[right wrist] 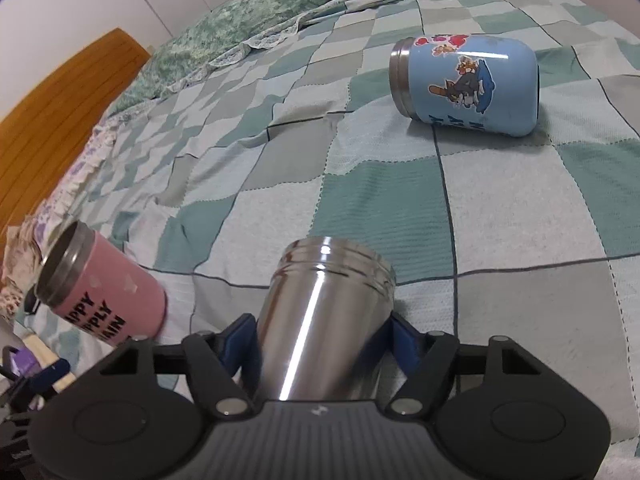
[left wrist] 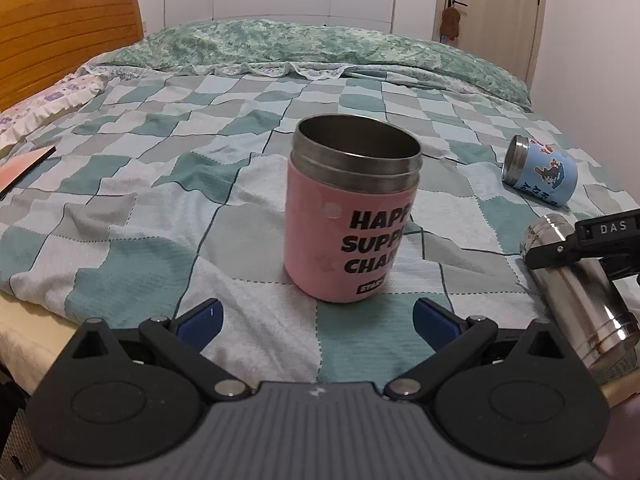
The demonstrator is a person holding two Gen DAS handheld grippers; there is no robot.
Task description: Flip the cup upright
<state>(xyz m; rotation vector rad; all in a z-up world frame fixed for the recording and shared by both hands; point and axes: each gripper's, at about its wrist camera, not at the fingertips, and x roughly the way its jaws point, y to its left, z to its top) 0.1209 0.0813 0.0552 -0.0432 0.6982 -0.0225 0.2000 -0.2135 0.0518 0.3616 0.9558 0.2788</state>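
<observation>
Right gripper (right wrist: 322,332) pinching the plain polished steel cup (right wrist: 324,312) on its side, low over the green-and-white checked quilt (right wrist: 500,216); likely mid-flip, next tipping the mouth upward and setting the base down. Left gripper (left wrist: 316,320) spread wide, empty, just short of the upright pink steel-rimmed cup (left wrist: 352,216). Blue cartoon-printed cup (right wrist: 466,86) lying sideways beyond. Steel cup's base hidden behind the right gripper's body.

On the bed's blanket (left wrist: 120,248), your left gripper (left wrist: 316,320) sits just before the upright cup (left wrist: 344,220) at frame centre. At lower right lies the steel cup (left wrist: 580,292), your right gripper (right wrist: 320,336) around it; beyond, upper right, the cartoon cup (right wrist: 468,84) lies sideways.
</observation>
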